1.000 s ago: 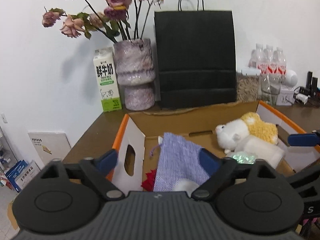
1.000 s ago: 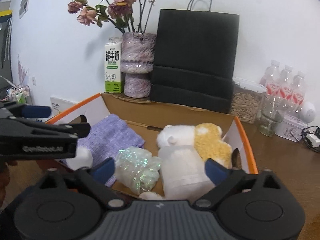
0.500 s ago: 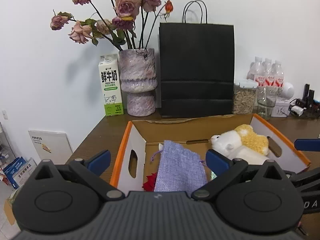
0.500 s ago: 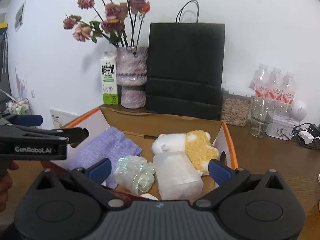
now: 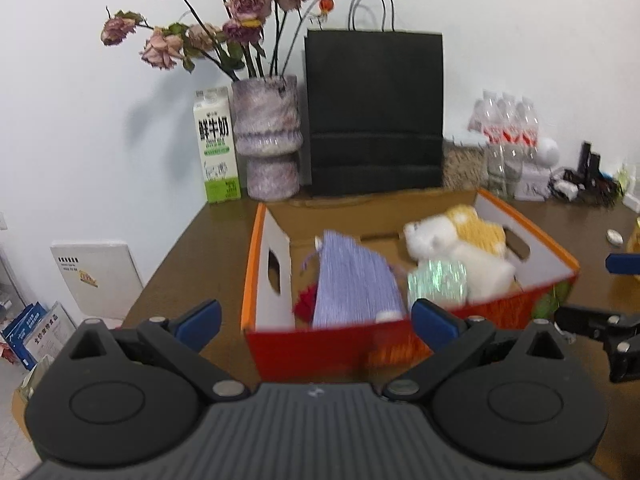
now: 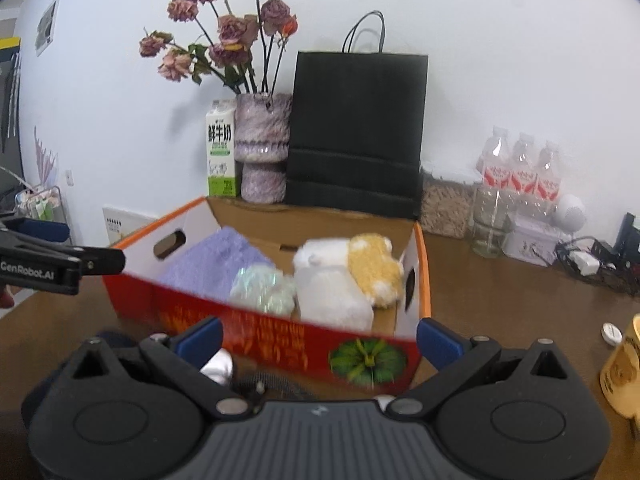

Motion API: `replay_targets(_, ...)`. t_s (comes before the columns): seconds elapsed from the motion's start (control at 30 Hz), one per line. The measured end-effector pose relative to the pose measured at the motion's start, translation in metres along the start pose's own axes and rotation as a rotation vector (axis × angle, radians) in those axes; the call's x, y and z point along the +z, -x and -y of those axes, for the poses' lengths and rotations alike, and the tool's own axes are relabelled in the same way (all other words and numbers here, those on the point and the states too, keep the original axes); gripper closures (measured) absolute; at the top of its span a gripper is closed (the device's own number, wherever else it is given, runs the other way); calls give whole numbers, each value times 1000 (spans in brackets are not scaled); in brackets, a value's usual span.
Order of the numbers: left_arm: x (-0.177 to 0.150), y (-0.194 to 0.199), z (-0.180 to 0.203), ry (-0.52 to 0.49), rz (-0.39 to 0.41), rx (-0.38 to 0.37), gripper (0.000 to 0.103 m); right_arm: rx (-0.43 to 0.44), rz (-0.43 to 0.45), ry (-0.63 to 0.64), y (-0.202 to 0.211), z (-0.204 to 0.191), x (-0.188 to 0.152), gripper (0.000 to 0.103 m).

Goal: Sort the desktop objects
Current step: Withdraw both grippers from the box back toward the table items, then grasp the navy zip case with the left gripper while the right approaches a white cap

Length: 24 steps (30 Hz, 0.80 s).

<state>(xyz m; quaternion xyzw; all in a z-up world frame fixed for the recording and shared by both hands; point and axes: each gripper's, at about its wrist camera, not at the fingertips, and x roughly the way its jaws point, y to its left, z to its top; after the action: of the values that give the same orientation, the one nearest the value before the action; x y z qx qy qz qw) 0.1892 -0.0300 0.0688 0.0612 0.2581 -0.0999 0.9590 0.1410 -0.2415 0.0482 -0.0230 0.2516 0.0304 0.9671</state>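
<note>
An orange-rimmed cardboard box (image 5: 332, 344) with a red front wall stands on the brown table. Inside lie a purple cloth pouch (image 5: 352, 280), a glittery wrapped bundle (image 5: 438, 282), a white container (image 6: 332, 294) and a white-and-yellow plush toy (image 5: 452, 234). My left gripper (image 5: 316, 322) is open and empty, just in front of the box's near wall. My right gripper (image 6: 319, 340) is also open and empty, before the box's red wall (image 6: 280, 332). A silver item (image 6: 218, 364), partly hidden, lies under its left finger. The right gripper's fingers (image 5: 592, 322) show at the box's right corner.
Behind the box stand a black paper bag (image 5: 376, 112), a vase of dried roses (image 5: 268, 136) and a milk carton (image 5: 216, 148). Water bottles (image 6: 520, 168), a glass jar (image 6: 488, 220) and cables (image 6: 592, 260) fill the back right. A yellow mug (image 6: 624, 368) and a small white cap (image 6: 612, 334) sit near right.
Both grippers have drawn back from above the box toward the near side, so its red front wall now shows. Both stayed open and empty.
</note>
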Motion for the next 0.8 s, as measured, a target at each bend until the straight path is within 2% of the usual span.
replay_targets(0.37,-51,10,1,-2,-132,-21,0,22,-101,3,13,-13,-49,0)
replay_targets(0.67,-72,-4,15,-28,-225,-33,0,22,-136,-8,18,-17,-64,0)
replay_targets(0.8,-75,-14,14,1,-250,-41,2,34,-127,3,17,-21,-62,0)
